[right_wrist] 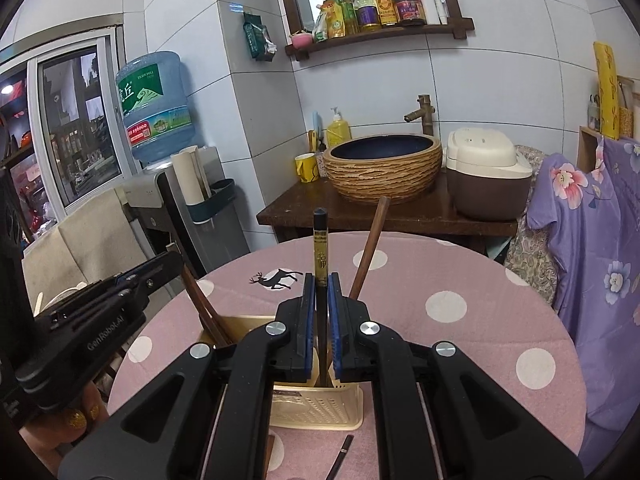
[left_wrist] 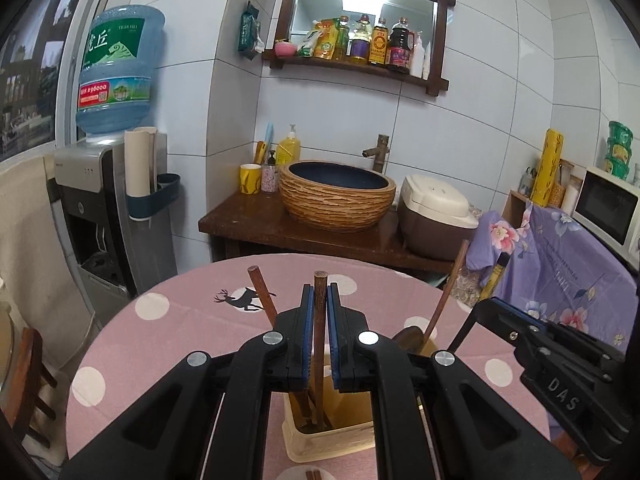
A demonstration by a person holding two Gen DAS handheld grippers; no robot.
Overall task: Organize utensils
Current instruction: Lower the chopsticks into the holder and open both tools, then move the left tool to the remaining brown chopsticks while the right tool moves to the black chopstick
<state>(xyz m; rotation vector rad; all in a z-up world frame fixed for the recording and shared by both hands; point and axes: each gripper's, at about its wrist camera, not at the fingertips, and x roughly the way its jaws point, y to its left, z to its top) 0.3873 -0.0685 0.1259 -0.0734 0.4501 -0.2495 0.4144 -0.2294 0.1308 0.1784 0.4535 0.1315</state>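
Note:
A cream plastic utensil holder (left_wrist: 332, 436) stands on the pink dotted round table (left_wrist: 180, 320); it also shows in the right wrist view (right_wrist: 316, 404). My left gripper (left_wrist: 320, 300) is shut on a brown wooden chopstick (left_wrist: 319, 280), upright with its lower end in the holder. A second brown chopstick (left_wrist: 260, 288) leans in the holder beside it. A wooden spoon (left_wrist: 444, 292) stands at the holder's right. My right gripper (right_wrist: 320, 288) is shut on a black chopstick (right_wrist: 320, 240) with gold lettering, upright over the holder. Another black chopstick (right_wrist: 340, 456) lies on the table.
A wooden counter (left_wrist: 256, 220) behind the table carries a woven-look basin (left_wrist: 336, 196), a rice cooker (left_wrist: 436, 216), a yellow cup (left_wrist: 250, 178) and a soap bottle (left_wrist: 288, 148). A water dispenser (left_wrist: 108, 184) stands left. Purple floral cloth (left_wrist: 560, 264) hangs right.

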